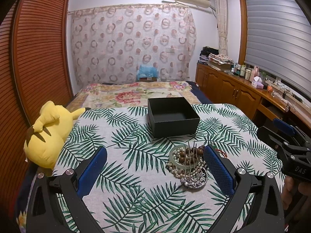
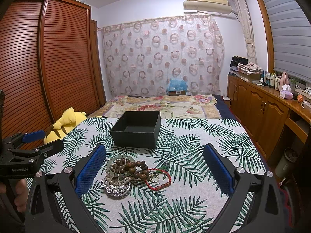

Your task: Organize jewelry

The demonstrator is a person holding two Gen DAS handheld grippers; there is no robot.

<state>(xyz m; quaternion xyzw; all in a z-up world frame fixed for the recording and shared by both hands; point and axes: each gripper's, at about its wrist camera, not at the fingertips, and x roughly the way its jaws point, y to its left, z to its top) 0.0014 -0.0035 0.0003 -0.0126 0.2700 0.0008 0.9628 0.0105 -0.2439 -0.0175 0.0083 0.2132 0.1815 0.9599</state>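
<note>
Jewelry pile [image 2: 132, 174] (wooden beads, pearls, silver comb, red bracelet) is lying tangled just before the open, upright black box [image 2: 137, 129].

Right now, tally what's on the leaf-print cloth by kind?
Black box: 1, open, nothing visible inside
Brown bead bracelet: 1
Red cord bracelet: 1
Pale green bangle: 1
Pearl strand: 1 tangle, count unclear
Silver hair comb: 1
Total: 6

Black gripper frames [image 1: 155, 167], blue mesh-padded jaws, silver screws
</note>
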